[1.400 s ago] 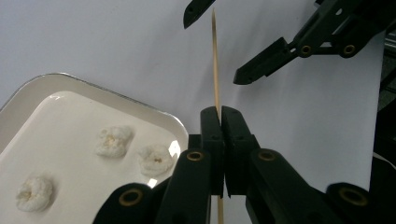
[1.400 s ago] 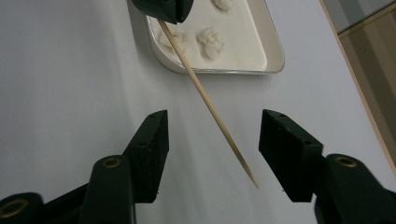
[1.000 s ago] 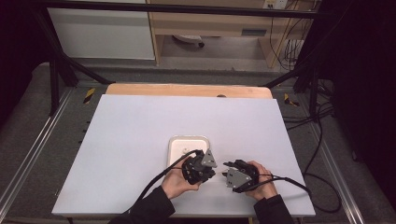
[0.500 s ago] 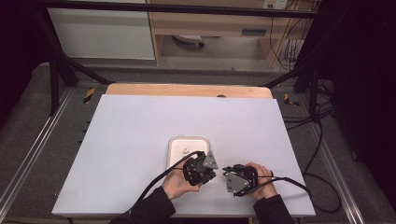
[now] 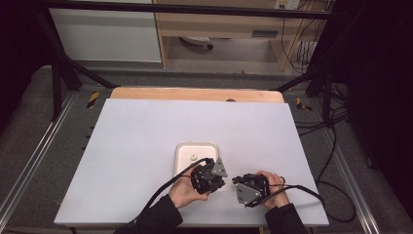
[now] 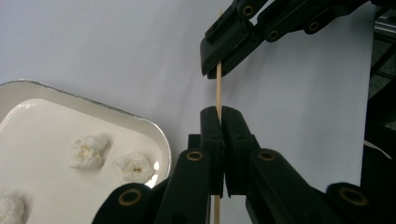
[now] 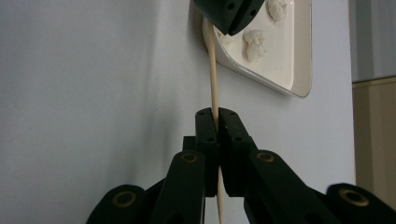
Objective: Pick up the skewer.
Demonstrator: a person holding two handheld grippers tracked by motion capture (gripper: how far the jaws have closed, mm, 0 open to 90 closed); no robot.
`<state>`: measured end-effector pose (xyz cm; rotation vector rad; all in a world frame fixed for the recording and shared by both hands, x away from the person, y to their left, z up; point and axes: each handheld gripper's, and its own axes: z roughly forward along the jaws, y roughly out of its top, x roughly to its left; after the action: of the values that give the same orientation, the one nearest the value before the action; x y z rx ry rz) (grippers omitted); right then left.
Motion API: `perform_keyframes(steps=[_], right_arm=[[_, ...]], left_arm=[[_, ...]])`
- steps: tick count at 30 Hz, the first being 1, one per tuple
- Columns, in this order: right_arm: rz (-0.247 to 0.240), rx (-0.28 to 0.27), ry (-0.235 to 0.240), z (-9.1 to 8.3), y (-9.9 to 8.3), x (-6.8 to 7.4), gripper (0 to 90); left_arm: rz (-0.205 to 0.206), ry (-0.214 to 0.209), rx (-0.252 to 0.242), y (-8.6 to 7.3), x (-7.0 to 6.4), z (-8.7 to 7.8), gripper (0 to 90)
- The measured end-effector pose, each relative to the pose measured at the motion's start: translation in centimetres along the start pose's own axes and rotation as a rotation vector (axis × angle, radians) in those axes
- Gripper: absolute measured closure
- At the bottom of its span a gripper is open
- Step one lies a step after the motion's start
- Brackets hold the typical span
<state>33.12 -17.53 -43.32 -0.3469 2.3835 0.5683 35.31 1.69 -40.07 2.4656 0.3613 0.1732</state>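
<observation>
Both the left gripper (image 6: 219, 116) and right gripper (image 7: 215, 119) have jaws clamped tight on one thin wooden skewer (image 6: 218, 86), held between them just beside the white tray (image 6: 154, 130) of popcorn (image 6: 88, 150). The tray sits on a pale worktop (image 5: 146, 131), with dark floor and cables around it

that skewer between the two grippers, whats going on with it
A person holds a gripper in each hand at the near edge of the table. Both the left gripper and the right gripper are shut on one thin wooden skewer, each gripping a different part of it, so it spans between them. Just beside them sits a white tray with a few popcorn pieces; none is on the skewer where it shows.
</observation>
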Motion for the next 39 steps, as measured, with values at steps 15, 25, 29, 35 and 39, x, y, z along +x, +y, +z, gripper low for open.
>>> perform_keyframes(steps=[15, 25, 29, 35, 39], right_arm=[[-0.03, 0.034, 0.005, -0.3, 0.3, -0.1, 88.9], [-0.079, 0.061, 0.014, 0.0, 0.8, -0.3, 88.9], [-0.083, 0.06, 0.017, 0.0, 0.9, -0.3, 88.9], [-0.092, 0.062, 0.021, 0.0, 1.0, -0.2, 88.9], [-0.093, 0.064, 0.021, 0.0, 1.0, -0.2, 88.7]], left_arm=[[-0.018, 0.004, 0.109, -0.4, 0.6, -0.8, 74.5], [0.003, -0.016, 0.208, -0.4, 0.7, -0.2, 82.0], [0.009, -0.012, 0.222, -0.5, 0.5, 0.2, 86.1], [0.035, -0.005, 0.239, -0.5, 0.2, 0.4, 88.0], [0.046, -0.001, 0.249, -0.5, 0.1, 0.4, 88.3]])
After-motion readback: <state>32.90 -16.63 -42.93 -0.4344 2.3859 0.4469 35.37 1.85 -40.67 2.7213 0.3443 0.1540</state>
